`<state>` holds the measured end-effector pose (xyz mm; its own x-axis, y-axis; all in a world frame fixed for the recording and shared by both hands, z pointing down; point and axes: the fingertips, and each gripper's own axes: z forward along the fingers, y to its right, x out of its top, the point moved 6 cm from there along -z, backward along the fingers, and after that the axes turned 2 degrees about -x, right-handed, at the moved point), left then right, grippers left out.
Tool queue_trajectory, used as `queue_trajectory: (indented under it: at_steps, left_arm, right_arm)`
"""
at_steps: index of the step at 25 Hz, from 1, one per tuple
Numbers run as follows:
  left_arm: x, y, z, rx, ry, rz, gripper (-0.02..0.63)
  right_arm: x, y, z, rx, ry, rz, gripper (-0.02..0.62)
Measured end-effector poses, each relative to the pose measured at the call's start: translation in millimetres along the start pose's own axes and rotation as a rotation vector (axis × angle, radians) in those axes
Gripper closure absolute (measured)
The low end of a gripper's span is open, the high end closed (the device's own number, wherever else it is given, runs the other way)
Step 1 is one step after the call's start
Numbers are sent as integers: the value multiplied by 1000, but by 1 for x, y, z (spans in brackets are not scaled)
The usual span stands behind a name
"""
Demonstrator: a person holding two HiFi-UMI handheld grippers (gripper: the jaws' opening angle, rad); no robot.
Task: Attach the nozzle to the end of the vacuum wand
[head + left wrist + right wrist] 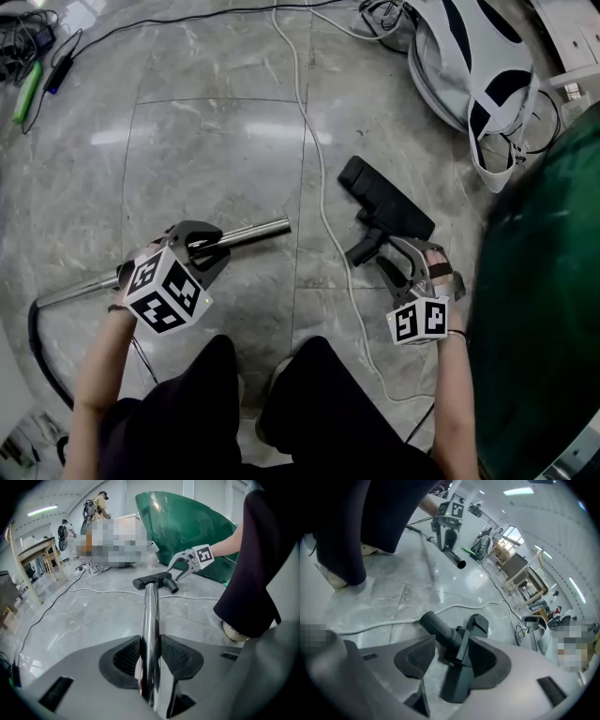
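Note:
The chrome vacuum wand (253,231) runs across the floor at the left, its open end toward the middle. My left gripper (202,246) is shut on the wand; in the left gripper view the tube (151,620) is pinched between both pads. The black floor nozzle (386,204) lies on the floor to the right, its neck toward me. My right gripper (401,255) stands open over that neck. In the right gripper view the nozzle (445,630) sits between the jaws, with a gap at the left pad. Nozzle and wand end are well apart.
A white cable (314,169) snakes down the floor between wand and nozzle. A grey-and-white vacuum body (469,66) lies at the back right, and a large green object (548,281) fills the right side. A black hose (39,342) curves at the left. My dark-trousered legs (281,412) are below.

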<state>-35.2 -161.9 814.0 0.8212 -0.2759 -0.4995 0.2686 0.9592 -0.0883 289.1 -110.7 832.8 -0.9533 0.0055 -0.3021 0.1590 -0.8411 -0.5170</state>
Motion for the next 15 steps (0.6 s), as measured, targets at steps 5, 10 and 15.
queue_trajectory:
  at_steps: [5, 10, 15]
  left_arm:
    - [-1, 9, 2, -50, 13, -3, 461]
    - [-1, 13, 3, -51, 14, 3, 462]
    - [3, 22, 0, -60, 21, 9, 462]
  right_arm:
    - [0, -12, 16, 68, -39, -245, 376]
    - [11, -13, 29, 111, -31, -438, 376]
    - [11, -20, 44, 143, -70, -580, 376]
